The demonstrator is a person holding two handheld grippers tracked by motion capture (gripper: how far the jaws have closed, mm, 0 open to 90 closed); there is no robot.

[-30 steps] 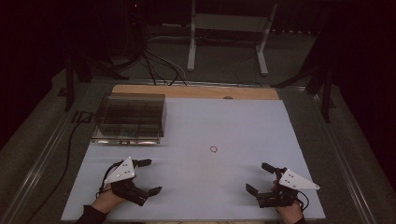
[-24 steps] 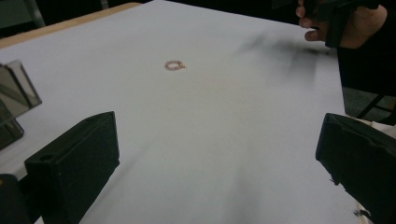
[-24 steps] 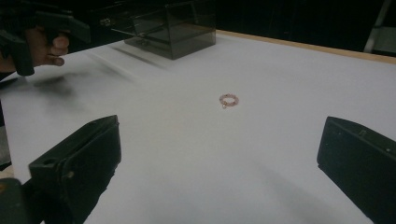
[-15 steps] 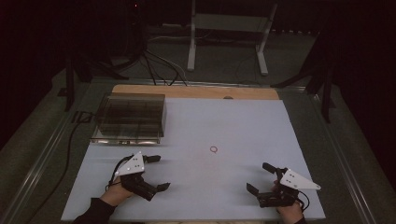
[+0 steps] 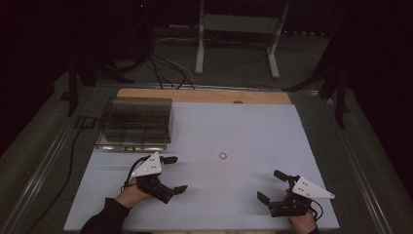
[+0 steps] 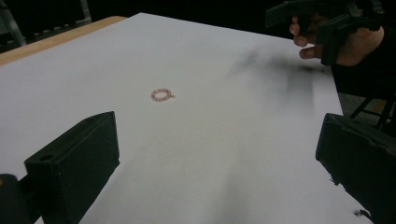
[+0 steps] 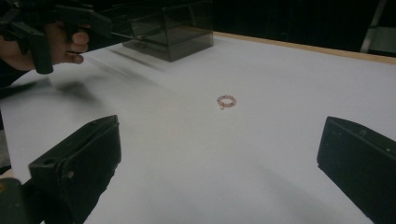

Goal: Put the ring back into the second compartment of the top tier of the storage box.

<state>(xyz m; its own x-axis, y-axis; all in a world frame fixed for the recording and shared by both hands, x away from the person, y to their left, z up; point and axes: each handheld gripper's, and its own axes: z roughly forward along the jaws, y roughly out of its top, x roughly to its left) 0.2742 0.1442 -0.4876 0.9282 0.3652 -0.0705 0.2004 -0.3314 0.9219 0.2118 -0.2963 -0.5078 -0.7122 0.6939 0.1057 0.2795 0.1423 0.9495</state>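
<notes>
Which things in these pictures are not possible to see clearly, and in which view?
- Small pink ring: too small in the high view to tell its make; the left gripper view hints at beads, but it is blurred.
- Clear box: dark and see-through in the high view; whether it holds anything cannot be told. In the right gripper view the top edge cuts it off.
- Left gripper, right gripper: open; the person's arms are cut by the bottom edge.

Pink beaded ring (image 5: 223, 156); white table sheet (image 5: 243, 126); smoky clear box (image 5: 137, 121).
</notes>
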